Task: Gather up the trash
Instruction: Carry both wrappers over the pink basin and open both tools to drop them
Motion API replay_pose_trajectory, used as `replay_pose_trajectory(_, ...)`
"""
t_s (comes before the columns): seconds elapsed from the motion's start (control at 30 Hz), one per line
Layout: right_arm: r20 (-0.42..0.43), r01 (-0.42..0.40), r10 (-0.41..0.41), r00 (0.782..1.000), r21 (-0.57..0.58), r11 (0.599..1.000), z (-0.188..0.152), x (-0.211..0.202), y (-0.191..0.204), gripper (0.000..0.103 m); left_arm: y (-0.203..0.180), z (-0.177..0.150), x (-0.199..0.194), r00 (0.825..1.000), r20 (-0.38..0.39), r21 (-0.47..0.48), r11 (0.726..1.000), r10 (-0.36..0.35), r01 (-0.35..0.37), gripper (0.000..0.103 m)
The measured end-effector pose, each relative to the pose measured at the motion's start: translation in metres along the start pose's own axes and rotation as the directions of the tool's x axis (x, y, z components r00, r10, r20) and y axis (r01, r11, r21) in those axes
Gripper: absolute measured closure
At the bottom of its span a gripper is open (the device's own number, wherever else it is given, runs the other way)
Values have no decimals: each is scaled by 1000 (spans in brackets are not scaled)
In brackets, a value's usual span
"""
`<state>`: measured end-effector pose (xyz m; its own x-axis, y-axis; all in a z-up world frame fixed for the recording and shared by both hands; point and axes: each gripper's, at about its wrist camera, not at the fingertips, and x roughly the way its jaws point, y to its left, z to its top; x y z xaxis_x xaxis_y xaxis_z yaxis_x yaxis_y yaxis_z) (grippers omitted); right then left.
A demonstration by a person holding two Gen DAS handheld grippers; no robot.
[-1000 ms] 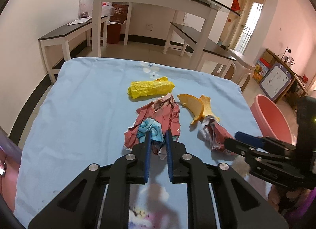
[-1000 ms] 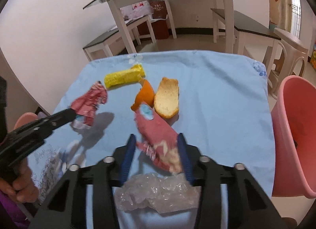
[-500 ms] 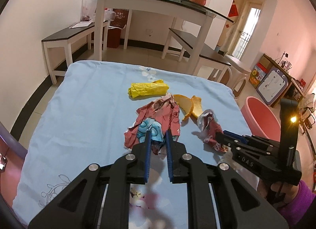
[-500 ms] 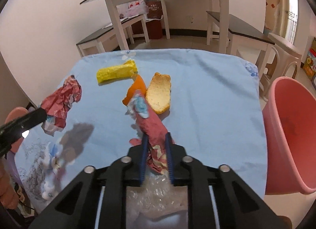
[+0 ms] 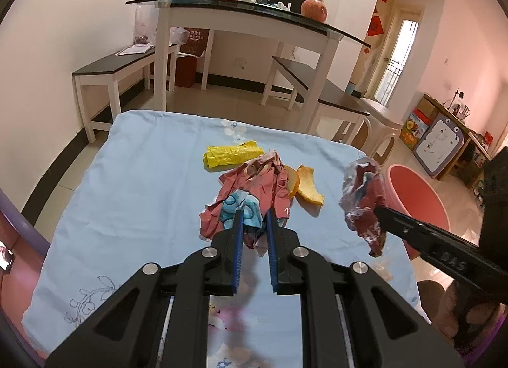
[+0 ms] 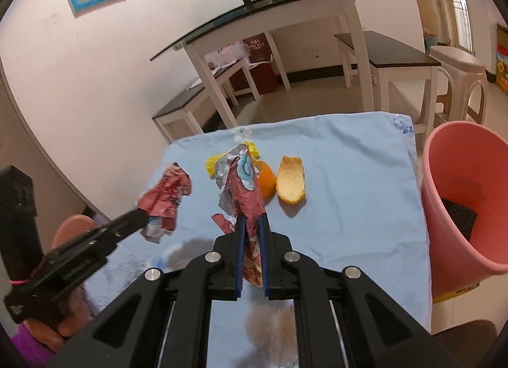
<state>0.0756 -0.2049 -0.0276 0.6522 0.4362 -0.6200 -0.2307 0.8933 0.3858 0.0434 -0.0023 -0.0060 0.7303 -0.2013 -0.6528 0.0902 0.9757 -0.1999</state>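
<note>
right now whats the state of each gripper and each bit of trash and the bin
left hand-held gripper: shut on a crumpled red foil wrapper, held off the cloth
right hand-held gripper: shut on a second crumpled red wrapper, lifted
yellow plastic bag: rolled up, lying on the blue cloth
two orange peel pieces: lying on the cloth
pink plastic bin: open, beside the table, something dark inside

Even, pinkish indoor light, sharp focus, soft shadows, fisheye-curved edges.
</note>
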Motion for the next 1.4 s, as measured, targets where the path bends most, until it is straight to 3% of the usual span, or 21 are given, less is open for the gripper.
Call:
replay_pose_trajectory(0.33,45,-37,36,998,32,999,1,-22,1,95,-11,1,-3,999,10,19,999,30,-30,90)
replay_pose_trajectory(0.7,86,3,-10,996,92,996,-3,-44,-27,95,-40,7,6,1000,9,64,998,10,-11,90)
replay_pose_trajectory(1.0,148,93,-123,981,191,977,-1,-74,-77,95,-91,17,17,996,13,142,986,-89,86,89)
replay_pose_trajectory(1.4,189,212,-291,938,352,912,-6,-111,-163,95,-177,25,42,960,-43,237,931,-277,279,89)
